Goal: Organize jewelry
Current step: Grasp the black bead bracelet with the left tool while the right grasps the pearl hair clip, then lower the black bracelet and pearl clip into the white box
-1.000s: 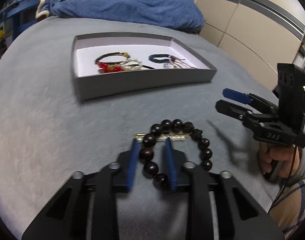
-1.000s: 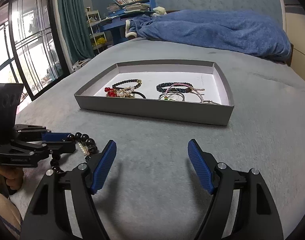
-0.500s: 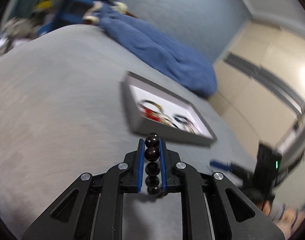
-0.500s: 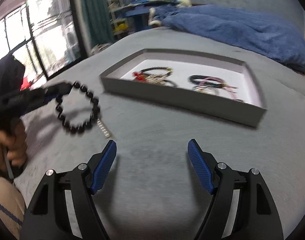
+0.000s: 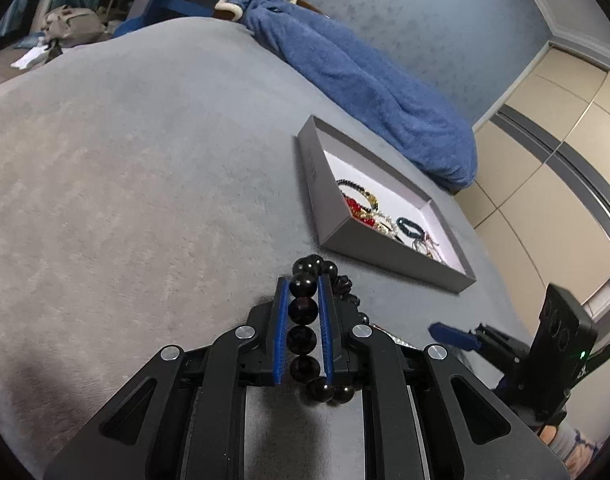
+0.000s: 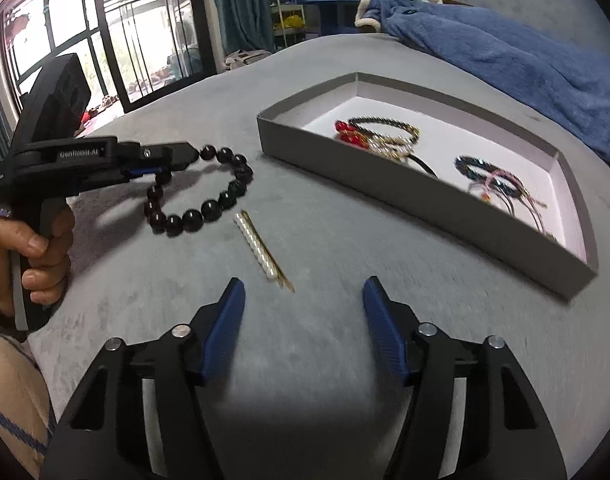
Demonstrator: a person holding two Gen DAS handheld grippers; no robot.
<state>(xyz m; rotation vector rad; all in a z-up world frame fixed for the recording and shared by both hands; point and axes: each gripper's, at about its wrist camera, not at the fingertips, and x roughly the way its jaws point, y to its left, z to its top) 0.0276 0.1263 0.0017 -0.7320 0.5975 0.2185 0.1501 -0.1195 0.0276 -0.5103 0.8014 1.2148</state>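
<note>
My left gripper [image 5: 302,282] is shut on a dark bead bracelet [image 5: 303,310], whose beads run between the blue pads. In the right wrist view that bracelet [image 6: 209,210] hangs from the left gripper [image 6: 177,160] just above the grey bedspread. A pearl hair clip [image 6: 261,250] lies on the cover, ahead and left of my right gripper [image 6: 303,292]. The right jaws are closing with nothing between them. The grey jewelry box [image 6: 445,216] holds several bracelets; it also shows in the left wrist view [image 5: 333,236].
A blue blanket [image 6: 525,60] is heaped behind the box. A window [image 6: 65,40] and shelves stand beyond the bed's far edge. A wardrobe [image 5: 565,152] lines the right side. A hand [image 6: 33,248] grips the left gripper's handle.
The left gripper shut on the bead bracelet, lifted it off the cover and rolled. The pearl clip, once under the bracelet, now lies bare. The right gripper came nearer and its jaws narrowed.
</note>
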